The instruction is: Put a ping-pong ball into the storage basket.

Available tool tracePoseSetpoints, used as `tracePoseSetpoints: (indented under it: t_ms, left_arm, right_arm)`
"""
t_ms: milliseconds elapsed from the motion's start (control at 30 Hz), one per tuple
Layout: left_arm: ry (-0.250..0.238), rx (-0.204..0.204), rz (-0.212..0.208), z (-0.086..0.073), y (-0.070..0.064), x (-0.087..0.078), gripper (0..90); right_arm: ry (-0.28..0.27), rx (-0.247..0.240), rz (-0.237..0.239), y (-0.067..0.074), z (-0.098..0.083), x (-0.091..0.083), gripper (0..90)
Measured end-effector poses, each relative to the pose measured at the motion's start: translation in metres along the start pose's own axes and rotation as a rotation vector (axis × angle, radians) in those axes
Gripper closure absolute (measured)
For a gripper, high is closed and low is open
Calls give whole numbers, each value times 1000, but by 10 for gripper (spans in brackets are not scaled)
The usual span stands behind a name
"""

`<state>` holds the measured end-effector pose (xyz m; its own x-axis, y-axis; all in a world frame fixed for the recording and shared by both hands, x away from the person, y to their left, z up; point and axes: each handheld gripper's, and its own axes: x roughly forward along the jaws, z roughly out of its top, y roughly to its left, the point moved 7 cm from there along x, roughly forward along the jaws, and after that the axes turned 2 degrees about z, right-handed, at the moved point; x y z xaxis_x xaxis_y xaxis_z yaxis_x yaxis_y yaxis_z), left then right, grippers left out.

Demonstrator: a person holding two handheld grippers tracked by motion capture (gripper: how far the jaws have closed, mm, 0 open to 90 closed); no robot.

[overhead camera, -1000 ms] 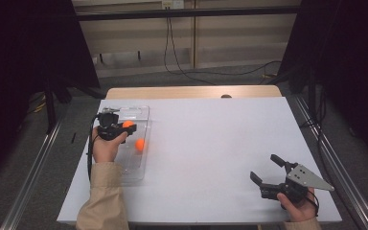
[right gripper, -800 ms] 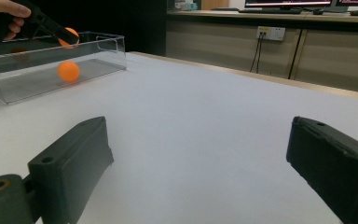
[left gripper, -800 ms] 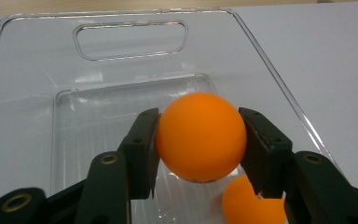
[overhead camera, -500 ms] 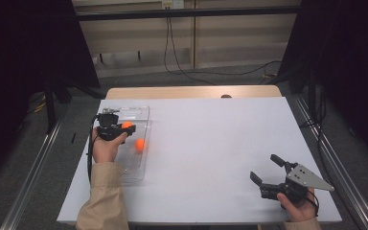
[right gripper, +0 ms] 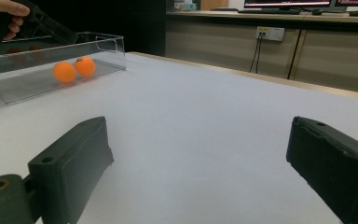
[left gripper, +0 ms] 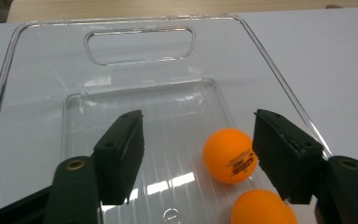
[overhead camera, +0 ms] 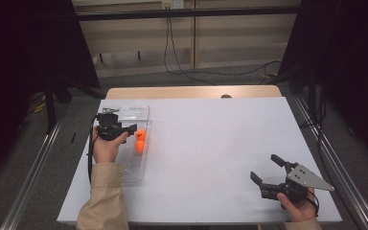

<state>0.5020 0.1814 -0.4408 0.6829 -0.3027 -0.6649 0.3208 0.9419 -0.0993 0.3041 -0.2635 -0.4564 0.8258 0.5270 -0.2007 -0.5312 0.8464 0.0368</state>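
So the left gripper (left gripper: 193, 140) has its two black jaws parted about halfway, and they've just been opening. Nothing's pinched: the nearer small orange ping-pong ball with black print (left gripper: 229, 154) sits loose in the gap, right up against the right-hand jaw but not squeezed as far as I can tell. A second orange ball (left gripper: 262, 206) lies just beside it, a bit closer to the camera. Both rest on the floor of the clear plastic rectangular tray with a cut-out handle (left gripper: 140, 44), over on the left side of the white table (overhead camera: 211, 143).

Handling-wise, I'd guess these balls are super light, hollow, smooth and hard, so they'll roll off or squirt out if you nip them off-centre. Best bet is closing the pads across the widest part, gentle squeeze, since a thin shell could dent. The tray floor looks slick too, and the two balls are near enough that bumping one probably sends the other rolling.

The right gripper (overhead camera: 267, 172) is parked well apart near the table's front right corner, jaws spread wide with nothing but bare tabletop between them.
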Motion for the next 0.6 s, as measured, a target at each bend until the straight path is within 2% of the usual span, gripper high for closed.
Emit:
tracePoseSetpoints:
  t_ms: [233, 367, 600]
  left_arm:
    - [-30, -15, -4, 3, -3, -3, 228]
    - [-40, -6, -9, 5, -5, -5, 189]
    - [-97, 6, -20, 11, -12, -15, 131]
  right_arm:
    - [-2, 0, -1, 0, 0, 0, 55]
    - [-2, 1, -2, -1, 0, 0, 55]
    - [-2, 0, -3, 0, 1, 0, 55]
